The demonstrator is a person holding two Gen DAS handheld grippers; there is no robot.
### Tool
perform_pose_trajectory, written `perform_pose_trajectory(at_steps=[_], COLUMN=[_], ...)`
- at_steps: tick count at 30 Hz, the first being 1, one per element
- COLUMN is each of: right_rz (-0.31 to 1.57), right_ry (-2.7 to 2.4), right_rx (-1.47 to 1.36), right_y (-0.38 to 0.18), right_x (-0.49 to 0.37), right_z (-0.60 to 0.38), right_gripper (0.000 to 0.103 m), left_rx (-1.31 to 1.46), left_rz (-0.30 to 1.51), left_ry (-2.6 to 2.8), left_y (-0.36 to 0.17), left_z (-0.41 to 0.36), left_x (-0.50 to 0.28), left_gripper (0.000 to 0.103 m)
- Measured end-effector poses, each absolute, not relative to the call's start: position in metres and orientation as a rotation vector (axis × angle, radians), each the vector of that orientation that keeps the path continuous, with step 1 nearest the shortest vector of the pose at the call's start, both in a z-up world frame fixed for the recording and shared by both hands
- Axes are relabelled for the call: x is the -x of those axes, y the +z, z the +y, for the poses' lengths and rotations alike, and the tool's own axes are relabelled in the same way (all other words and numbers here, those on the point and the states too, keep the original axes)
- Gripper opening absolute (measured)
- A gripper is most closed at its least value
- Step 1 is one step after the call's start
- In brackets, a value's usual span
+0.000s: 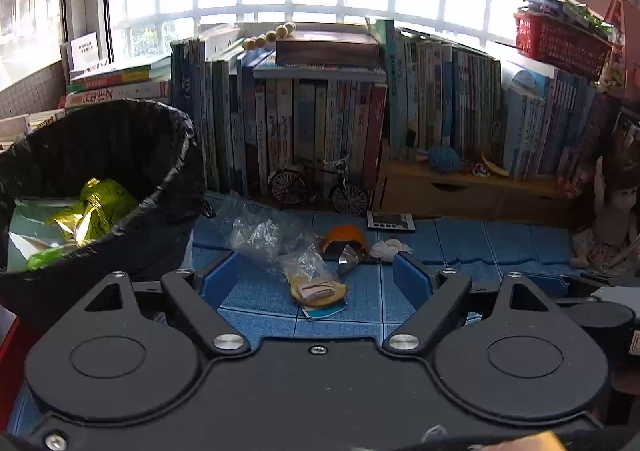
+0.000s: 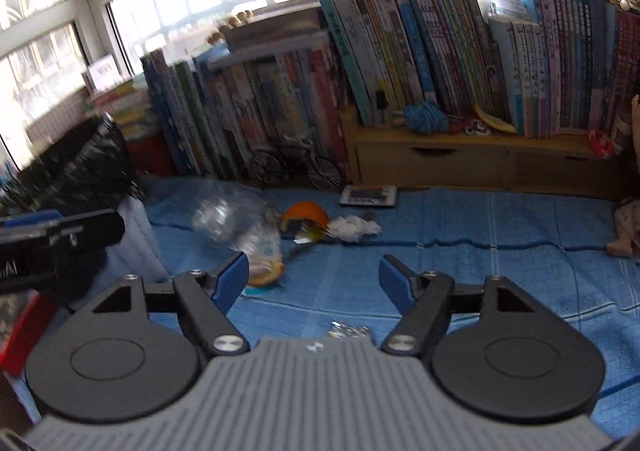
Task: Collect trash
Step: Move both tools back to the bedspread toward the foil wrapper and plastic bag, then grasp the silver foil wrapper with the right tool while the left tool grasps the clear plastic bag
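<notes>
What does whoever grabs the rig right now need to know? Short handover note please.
Left gripper: open, empty, aimed at the clear plastic wrapper.
Right gripper: open, empty, over the blue cloth.
Bin, at left, black-lined: already holds a gold-green snack bag.
Left to collect: wrapper, orange peel, crumpled white tissue, small foil scrap near the right gripper.
</notes>
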State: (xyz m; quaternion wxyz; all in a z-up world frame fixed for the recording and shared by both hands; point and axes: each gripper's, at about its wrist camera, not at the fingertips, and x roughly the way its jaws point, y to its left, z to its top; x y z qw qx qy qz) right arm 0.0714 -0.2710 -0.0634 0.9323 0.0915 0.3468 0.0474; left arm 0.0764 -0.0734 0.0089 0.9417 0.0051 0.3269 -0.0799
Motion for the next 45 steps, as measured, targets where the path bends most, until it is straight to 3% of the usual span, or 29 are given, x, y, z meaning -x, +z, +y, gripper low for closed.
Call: perform_pose_trajectory(at_steps=[20,32,37,41,44,45], right_rz=[0.821,0.845,0.867,0.89,0.894,0.895], right_ry=[0.101,0.089,0.096,0.12,0.133,0.137], right_rx=[-0.096,-0.093,-0.084,-0.094,-0.075,-0.071], right_y=[-0.166,-0.182,-0.189,-0.192,-0.192,-0.192], right_x=[-0.097,-0.103,-0.109,-0.11,-0.107,-0.106], right_z=[-0.263,-0.256,-0.254,-0.253,-0.25,-0.249], right_gripper=[0.093,0.095,0.095,0.085,0.071,0.061], left_rx=[0.041,0.023,0.1,0.129,0.121,0.125], left_rz=[0.812,0.715,0.743,0.741,0.739,0.74], left_ry=[0.066,0.412,0.397,0.368,0.33,0.313], left_y=[-0.126,-0.167,-0.176,-0.174,-0.171,-0.17], left_z=[-0.111,-0.102,-0.089,-0.087,-0.091,-0.093], left_x=[-0.231,-0.288,-0.301,-0.298,-0.293,-0.292], left_gripper=[0.085,0.088,0.075,0.067,0.064,0.063])
